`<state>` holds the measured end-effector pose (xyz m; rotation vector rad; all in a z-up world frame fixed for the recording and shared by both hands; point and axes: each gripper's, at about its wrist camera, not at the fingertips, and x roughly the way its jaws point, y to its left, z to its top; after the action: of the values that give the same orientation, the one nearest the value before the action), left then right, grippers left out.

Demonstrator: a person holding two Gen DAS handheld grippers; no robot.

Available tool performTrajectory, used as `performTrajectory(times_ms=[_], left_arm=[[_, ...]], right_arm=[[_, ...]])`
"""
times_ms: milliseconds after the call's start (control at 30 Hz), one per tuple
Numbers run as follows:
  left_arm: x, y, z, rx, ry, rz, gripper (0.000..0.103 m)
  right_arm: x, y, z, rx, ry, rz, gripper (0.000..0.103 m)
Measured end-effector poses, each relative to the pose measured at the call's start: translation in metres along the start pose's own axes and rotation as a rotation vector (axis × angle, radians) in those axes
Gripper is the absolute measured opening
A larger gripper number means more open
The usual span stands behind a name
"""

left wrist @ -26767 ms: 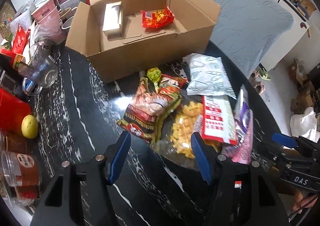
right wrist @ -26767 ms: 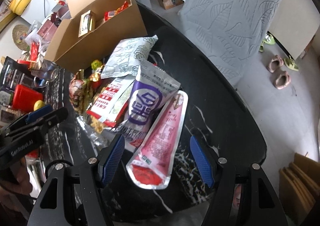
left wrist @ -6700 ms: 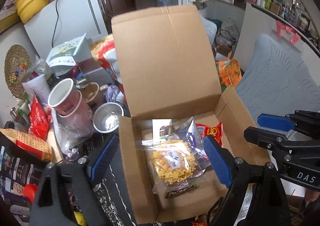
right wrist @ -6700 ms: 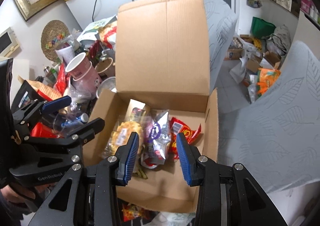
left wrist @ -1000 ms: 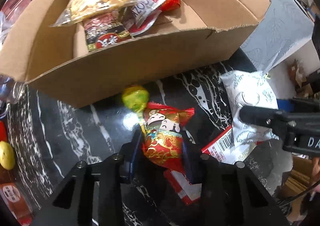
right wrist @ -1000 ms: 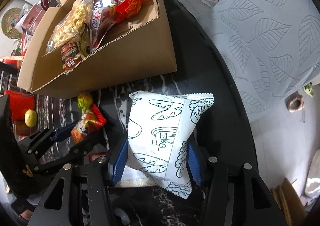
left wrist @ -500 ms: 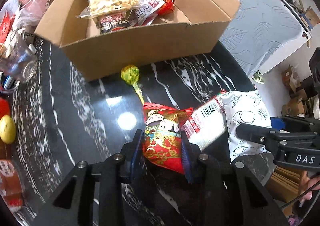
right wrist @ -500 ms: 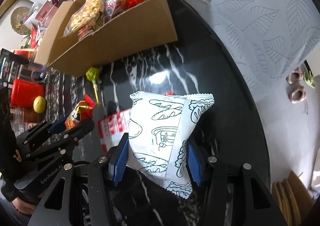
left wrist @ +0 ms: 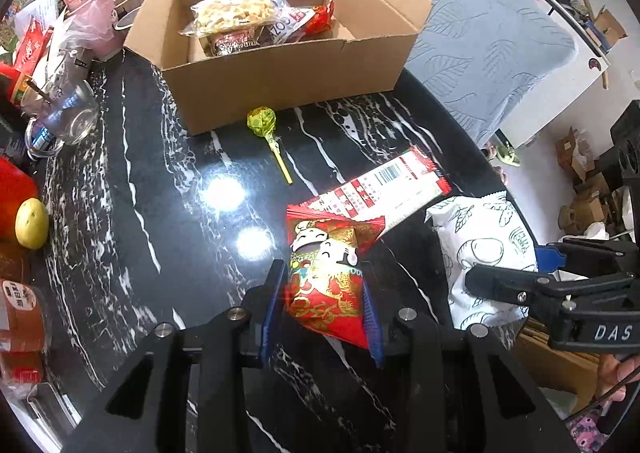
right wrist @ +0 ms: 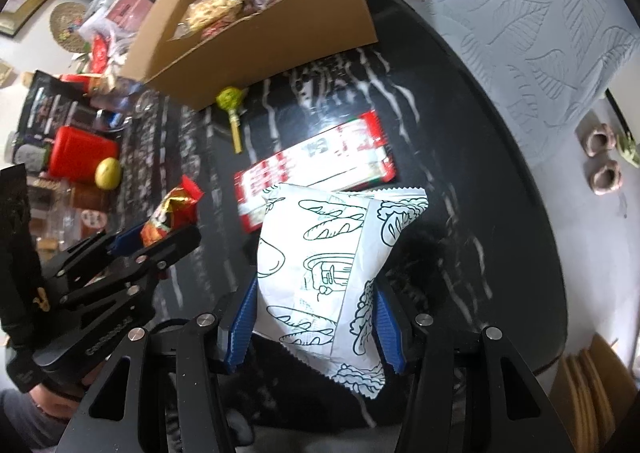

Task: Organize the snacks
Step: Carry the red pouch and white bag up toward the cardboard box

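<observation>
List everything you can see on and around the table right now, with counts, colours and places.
cardboard box: one, brown, open, far side of the table, snack packets inside
lollipop: one, green wrapper, on the table before the box
flat packet: one, red and white, lying on the table
lemon: one, yellow, left edge
red container: one, beside the lemon
chair cover: one, grey, leaf pattern, right of the table
red pouch: one, in the left tool
white pouch: one, black drawings, in the right tool

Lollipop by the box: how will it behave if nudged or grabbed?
The lollipop has a round head on a thin stick, so a push would probably swing or roll it. It looks light. Its crinkly green wrapper may slip, and the stick lies flat on the glossy table, so it is likely awkward to pinch.
</observation>
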<state>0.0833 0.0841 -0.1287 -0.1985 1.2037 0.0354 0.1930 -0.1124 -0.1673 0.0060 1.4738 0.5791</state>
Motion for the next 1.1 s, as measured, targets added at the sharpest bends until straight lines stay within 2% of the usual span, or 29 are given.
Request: performTrajectory(times_ms=[233,467,1100], left_arm=[[-0.014,-0.006,0.001,0.009,-0.043,0.003,0.035],[-0.038,-0.002,0.009,-0.013,-0.106,0.011,0.035],[-0.092,0.014,0.058,-0.053,-0.243,0.022,0.035]], right_arm=[[-0.016,0.015,-0.013,-0.028,-0.012,0.029,0.052],[-0.035,0.031,-0.012,-0.066,-0.050,0.047,0.052],[-0.085,0.076,0.034,-0.201,-0.162,0.099,0.052]])
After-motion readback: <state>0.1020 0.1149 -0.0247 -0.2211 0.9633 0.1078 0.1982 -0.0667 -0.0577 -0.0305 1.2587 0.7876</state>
